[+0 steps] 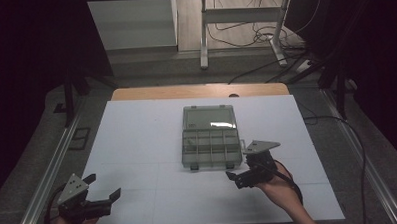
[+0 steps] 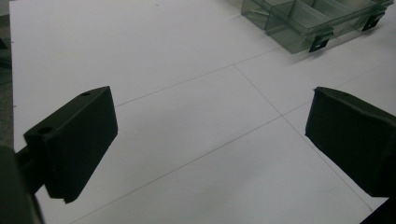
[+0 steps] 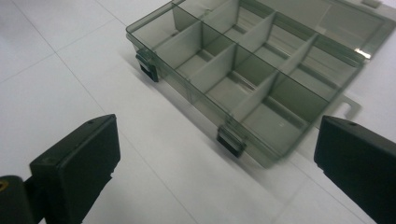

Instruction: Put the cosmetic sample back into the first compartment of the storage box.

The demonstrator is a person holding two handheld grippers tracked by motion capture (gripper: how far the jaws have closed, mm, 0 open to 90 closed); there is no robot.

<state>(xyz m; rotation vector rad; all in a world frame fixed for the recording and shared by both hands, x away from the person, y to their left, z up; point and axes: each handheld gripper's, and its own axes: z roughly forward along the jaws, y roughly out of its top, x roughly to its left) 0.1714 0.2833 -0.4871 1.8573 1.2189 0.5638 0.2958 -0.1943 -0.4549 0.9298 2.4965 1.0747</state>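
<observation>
Right tongs (image 3: pixel 219 158) and left tongs (image 1: pixel 103 186) stood spread, empty; compartment box (image 3: pixel 261 74) judged light, rigid, slick plastic, lid open, best pinched at front wall beside a latch (image 3: pixel 230 140).

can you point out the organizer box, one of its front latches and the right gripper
organizer box (image 1: pixel 211 148), high view, on a divider in the middle of the tray
front latch (image 3: pixel 230 141), right gripper view, on the dark clip at the near wall
right gripper (image 1: pixel 239 179), high view, midway between its open fingertips
</observation>
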